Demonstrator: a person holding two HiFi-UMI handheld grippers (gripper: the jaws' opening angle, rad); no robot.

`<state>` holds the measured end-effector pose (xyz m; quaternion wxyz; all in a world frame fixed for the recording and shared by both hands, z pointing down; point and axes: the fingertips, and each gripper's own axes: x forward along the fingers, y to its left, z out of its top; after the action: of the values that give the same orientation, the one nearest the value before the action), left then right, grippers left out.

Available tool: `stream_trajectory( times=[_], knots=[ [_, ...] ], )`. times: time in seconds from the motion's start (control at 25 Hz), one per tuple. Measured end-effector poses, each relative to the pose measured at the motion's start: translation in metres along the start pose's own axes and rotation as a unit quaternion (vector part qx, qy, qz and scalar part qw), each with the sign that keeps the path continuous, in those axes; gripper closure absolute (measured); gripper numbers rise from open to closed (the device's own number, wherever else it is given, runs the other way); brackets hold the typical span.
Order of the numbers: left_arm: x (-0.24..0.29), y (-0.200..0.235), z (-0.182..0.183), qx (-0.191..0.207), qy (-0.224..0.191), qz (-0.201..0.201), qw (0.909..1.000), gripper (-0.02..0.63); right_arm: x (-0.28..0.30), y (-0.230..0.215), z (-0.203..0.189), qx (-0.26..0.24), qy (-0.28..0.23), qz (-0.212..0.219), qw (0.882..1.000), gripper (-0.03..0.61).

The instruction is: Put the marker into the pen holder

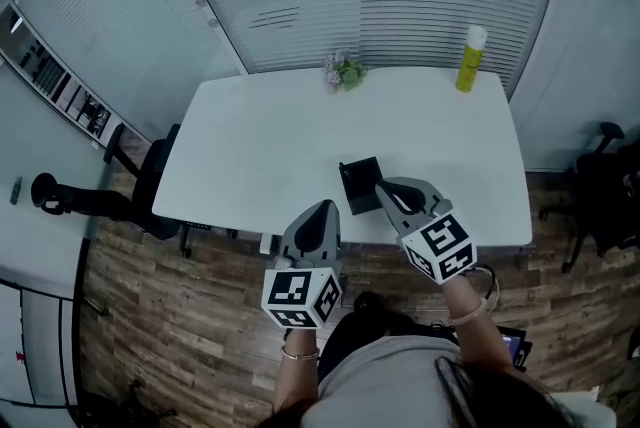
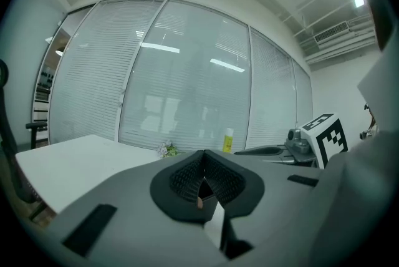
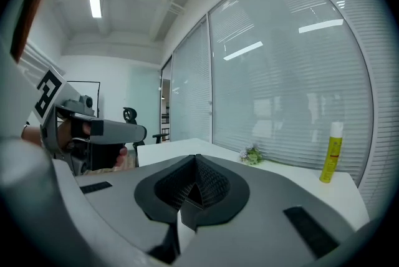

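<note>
None of the three views shows the marker. It does not lie on the bare white table (image 1: 250,146), and the black pen holder (image 1: 360,184) is too dark inside to tell whether the marker already stands in it. The pen holder sits upright near the table's front edge. The right gripper (image 1: 386,188) has its tip just beside the holder's right side, possibly touching it. The left gripper (image 1: 324,209) hangs at the front edge, to the holder's left and closer to the person, so the right one is the nearer. In their own views both pairs of jaws are pressed together with nothing gripped. Judging from this, either the marker is already dropped in or it must first be found. A yellow bottle (image 1: 470,59) and a small plant (image 1: 345,72) stand well apart at the far edge.
</note>
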<state>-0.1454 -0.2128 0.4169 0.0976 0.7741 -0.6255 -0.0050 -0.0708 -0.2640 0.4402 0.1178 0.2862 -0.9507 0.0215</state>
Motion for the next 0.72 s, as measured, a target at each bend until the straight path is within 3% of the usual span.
stream_trajectory(
  times=[0.4,0.72],
  knots=[
    [-0.024,-0.037,0.009,0.028,-0.014,0.007,0.9995,0.595,-0.041,0.015,0.014,0.012,-0.041,0.008,0.999,0.551],
    [-0.042,-0.063,0.012,0.024,-0.026,0.015,0.9993,0.595,-0.079,0.024,0.017,-0.003,-0.051,0.007,0.999,0.551]
  ],
)
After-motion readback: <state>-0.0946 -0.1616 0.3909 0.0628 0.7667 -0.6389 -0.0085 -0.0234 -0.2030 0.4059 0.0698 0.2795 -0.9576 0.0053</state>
